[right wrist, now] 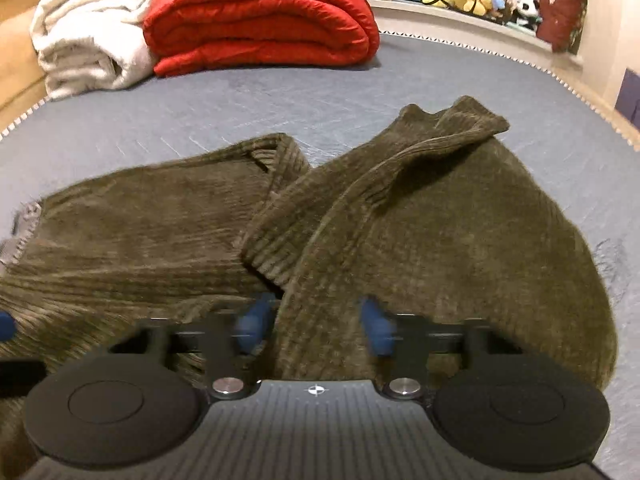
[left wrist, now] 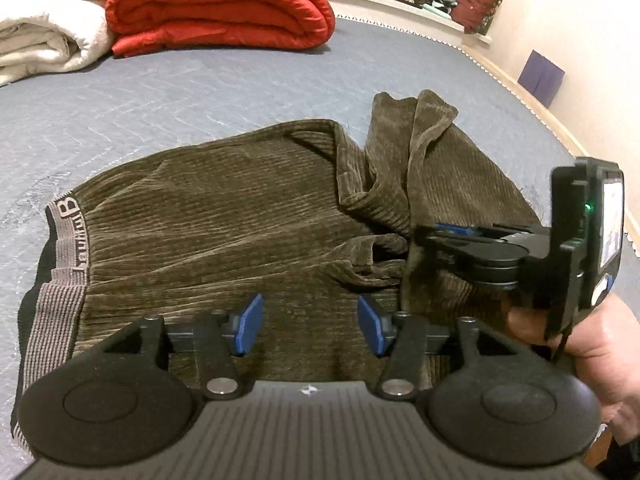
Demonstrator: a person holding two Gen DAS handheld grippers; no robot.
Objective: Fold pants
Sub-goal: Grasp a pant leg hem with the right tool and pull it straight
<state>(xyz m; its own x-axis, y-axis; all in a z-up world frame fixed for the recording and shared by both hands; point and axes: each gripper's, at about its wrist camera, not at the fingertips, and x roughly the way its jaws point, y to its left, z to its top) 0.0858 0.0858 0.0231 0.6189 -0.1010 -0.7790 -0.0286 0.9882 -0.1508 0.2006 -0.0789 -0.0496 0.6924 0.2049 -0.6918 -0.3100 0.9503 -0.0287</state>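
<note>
On bed, right claw pinching pants leg fold beside waistband, readying fold; left claw hovering half-open, gripping nothing.

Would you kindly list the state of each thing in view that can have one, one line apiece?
Pants: lying on the bed, partly folded, legs bunched over to the right.
Left gripper: open above the pants, nothing between its pads.
Right gripper: blurred; jaws apart with pants fabric between them, grip unclear.
Red quilt: folded.
White blanket: folded, beside the quilt.
</note>
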